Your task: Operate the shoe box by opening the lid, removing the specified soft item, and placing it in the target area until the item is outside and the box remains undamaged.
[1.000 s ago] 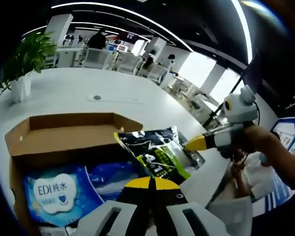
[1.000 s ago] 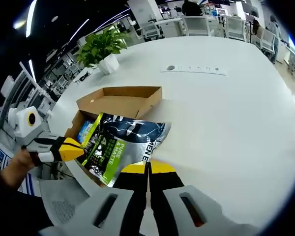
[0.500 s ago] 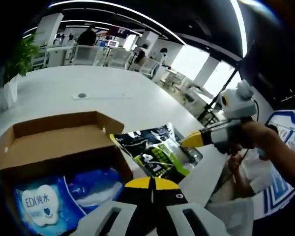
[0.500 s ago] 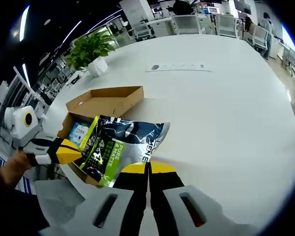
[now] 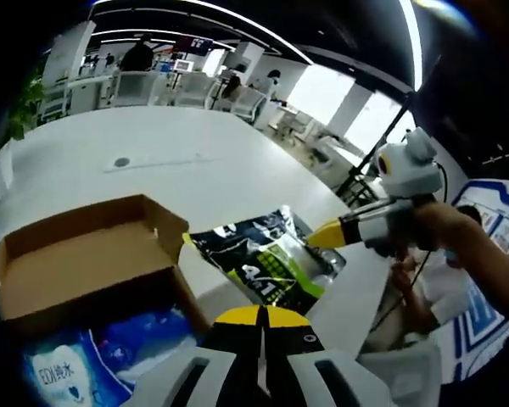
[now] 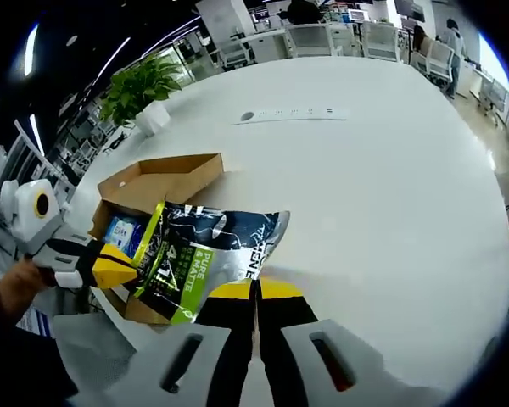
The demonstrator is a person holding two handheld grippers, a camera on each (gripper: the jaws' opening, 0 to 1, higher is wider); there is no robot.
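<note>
Centrally, one soft pouch (image 6: 205, 259), black and silver foil with a green panel and white lettering, held above the bench (image 6: 382, 203) just beside the shoe box (image 6: 157, 182), its lower edge overlapping the box's near rim in the right gripper view. In the left gripper view the same pouch (image 5: 267, 264) hangs over bare bench surface to the right of the box, outside it.

Right gripper (image 6: 255, 292): jaws pressed together with no gap showing, yellow tips at the pouch's lower edge and apparently pinching it. From the left gripper view, the right gripper (image 5: 329, 236) meets the pouch's far corner, a hand (image 5: 433, 229) behind it.

Left gripper (image 5: 260, 318): jaws closed flat against each other, nothing visibly between them, poised over the box's near corner. In the right gripper view its yellow tip (image 6: 114, 264) lies against the pouch's left edge; whether it grips there I cannot tell.

Shoe box (image 5: 85, 267): brown cardboard, lid off or folded back, interior exposed. Contents: blue soft packs (image 5: 64, 369) with a white label.

Bench: white, large, rounded edge. Potted plant (image 6: 136, 89) at its far edge, a long cover strip (image 6: 293, 113) set mid-surface. Office chairs (image 6: 386, 38) beyond.
</note>
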